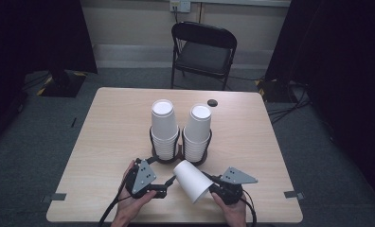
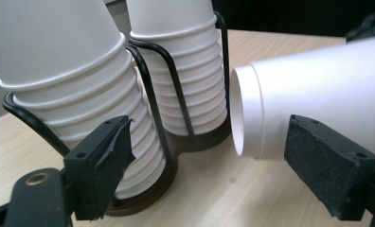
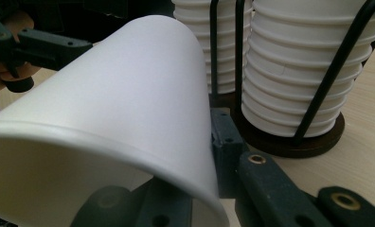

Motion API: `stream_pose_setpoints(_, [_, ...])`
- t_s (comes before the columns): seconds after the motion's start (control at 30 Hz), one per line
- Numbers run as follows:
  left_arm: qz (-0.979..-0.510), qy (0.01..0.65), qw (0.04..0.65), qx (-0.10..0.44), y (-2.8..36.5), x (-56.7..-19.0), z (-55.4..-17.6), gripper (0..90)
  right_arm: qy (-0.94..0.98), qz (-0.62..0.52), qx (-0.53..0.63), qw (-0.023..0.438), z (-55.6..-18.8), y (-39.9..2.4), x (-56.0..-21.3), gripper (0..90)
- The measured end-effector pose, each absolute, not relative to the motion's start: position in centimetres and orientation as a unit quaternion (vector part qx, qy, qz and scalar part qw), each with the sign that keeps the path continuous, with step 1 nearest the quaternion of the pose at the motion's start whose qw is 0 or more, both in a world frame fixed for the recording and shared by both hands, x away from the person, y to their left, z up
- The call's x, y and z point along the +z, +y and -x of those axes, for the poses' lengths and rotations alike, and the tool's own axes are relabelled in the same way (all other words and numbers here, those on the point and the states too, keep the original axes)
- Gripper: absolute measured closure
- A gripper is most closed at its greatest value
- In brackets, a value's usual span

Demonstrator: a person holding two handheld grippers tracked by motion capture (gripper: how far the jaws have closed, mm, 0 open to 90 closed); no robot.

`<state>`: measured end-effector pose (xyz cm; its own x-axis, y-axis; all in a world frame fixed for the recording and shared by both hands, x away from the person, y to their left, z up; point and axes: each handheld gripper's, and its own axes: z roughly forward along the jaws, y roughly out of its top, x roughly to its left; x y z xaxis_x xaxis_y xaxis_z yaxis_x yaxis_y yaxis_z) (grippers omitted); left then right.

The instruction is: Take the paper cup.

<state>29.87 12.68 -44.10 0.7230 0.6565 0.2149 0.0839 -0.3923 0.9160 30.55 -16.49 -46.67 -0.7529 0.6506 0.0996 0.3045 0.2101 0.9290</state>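
Note:
A loose white paper cup [image 1: 191, 180] lies tilted above the table's front, its base pointing toward my left gripper. My right gripper [image 1: 213, 185] is shut on the cup's wall near the rim; in the right gripper view one jaw presses on the outside of the cup [image 3: 129, 94]. My left gripper [image 1: 163, 171] stands open, and in its view the cup's base [image 2: 245, 113] sits just beyond the right pad [image 2: 327, 165], with no pad pressing on it. Two stacks of upturned white cups [image 1: 164, 127] [image 1: 197, 130] stand in a black wire holder [image 1: 169, 158] behind both grippers.
The wooden table [image 1: 114, 123] is bare to the left and right of the stacks. A small dark round disc [image 1: 212, 102] lies near the far edge. A black folding chair [image 1: 202, 49] stands beyond the table, with dark curtains on both sides.

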Motion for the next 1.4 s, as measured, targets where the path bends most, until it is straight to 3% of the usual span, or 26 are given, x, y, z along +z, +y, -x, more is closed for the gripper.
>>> stream_pose_setpoints(1.4, [-0.837, 0.086, 0.385, 0.378, 9.7, -45.8, -27.8, 15.5, 0.851, -0.304, 0.427, 0.025, -34.6, -15.0, -42.9, 86.0])
